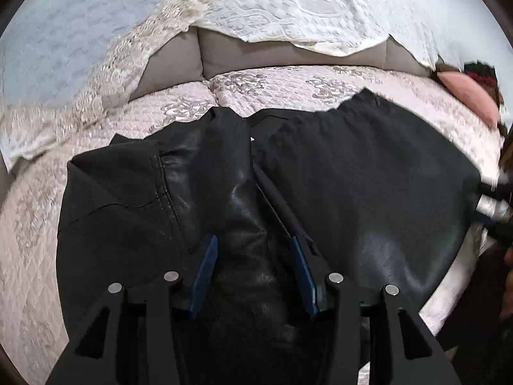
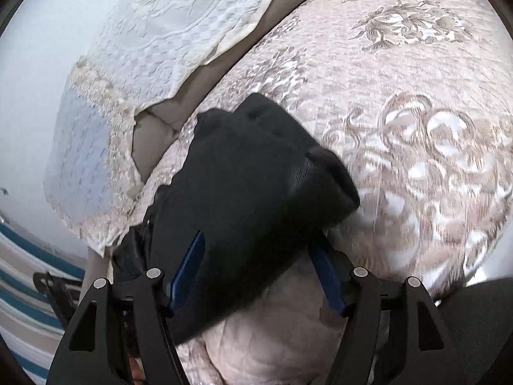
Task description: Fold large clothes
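A large black garment (image 1: 336,192), partly leather-like, lies spread on a quilted pale pink sofa cover (image 1: 288,86). My left gripper (image 1: 253,243) hovers just over its middle fold, jaws open with blue pads (image 1: 206,266) on either side of a shiny ridge. In the right wrist view a sleeve or end of the black garment (image 2: 250,186) lies across the floral cover (image 2: 416,112). My right gripper (image 2: 256,247) is open around it, the cloth passing between the blue pads (image 2: 189,266); the right pad is partly hidden.
A white lace throw (image 1: 288,3) drapes the grey sofa back (image 1: 288,54). A pink cushion (image 1: 468,96) sits at the right end. A striped rug (image 2: 19,288) shows on the floor at lower left of the right wrist view.
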Demonstrator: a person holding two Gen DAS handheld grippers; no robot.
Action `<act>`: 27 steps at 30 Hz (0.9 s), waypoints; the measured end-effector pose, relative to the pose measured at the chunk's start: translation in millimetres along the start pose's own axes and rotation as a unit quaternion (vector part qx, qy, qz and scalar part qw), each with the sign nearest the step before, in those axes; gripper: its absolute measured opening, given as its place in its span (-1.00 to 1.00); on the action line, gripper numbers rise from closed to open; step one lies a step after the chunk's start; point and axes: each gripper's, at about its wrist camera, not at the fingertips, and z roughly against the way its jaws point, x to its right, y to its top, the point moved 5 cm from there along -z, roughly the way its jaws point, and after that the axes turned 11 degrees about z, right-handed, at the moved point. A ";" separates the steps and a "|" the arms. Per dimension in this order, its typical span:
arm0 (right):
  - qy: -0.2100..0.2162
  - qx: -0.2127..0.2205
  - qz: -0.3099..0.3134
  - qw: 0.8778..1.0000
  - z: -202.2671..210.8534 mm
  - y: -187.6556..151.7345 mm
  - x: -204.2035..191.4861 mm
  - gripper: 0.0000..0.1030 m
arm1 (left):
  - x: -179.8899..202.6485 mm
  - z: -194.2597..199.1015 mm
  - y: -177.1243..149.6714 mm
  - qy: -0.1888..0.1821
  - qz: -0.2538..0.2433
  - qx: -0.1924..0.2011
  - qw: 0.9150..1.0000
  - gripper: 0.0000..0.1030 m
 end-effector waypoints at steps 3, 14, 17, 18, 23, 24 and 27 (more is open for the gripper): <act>0.004 0.009 -0.011 1.000 -2.6 6.7 4.3 0.31 | 1.6 0.7 1.1 0.002 -0.005 -0.002 1.000 -0.05; 0.014 0.043 -0.033 0.998 -9.0 20.1 14.0 0.31 | -33.3 -0.6 45.1 -0.024 0.102 -0.008 0.994 -0.14; 0.017 0.051 -0.037 0.998 -12.5 26.4 18.4 0.31 | -33.6 -17.7 43.2 -0.026 0.119 -0.024 0.992 -0.15; 0.015 0.053 -0.039 0.998 -14.3 27.8 20.7 0.31 | -31.2 -23.3 40.5 -0.023 0.115 -0.029 0.993 -0.15; 0.001 0.065 -0.048 0.997 -20.5 31.7 24.8 0.31 | -13.7 -32.5 26.6 0.018 0.057 -0.013 0.998 -0.14; -0.001 0.068 -0.050 0.996 -20.1 32.0 24.8 0.31 | -12.7 -33.4 25.7 0.023 0.050 -0.012 0.998 -0.14; -0.008 0.077 -0.065 0.995 -17.9 31.5 29.4 0.27 | -15.9 -34.8 26.6 0.015 0.059 -0.014 0.998 -0.14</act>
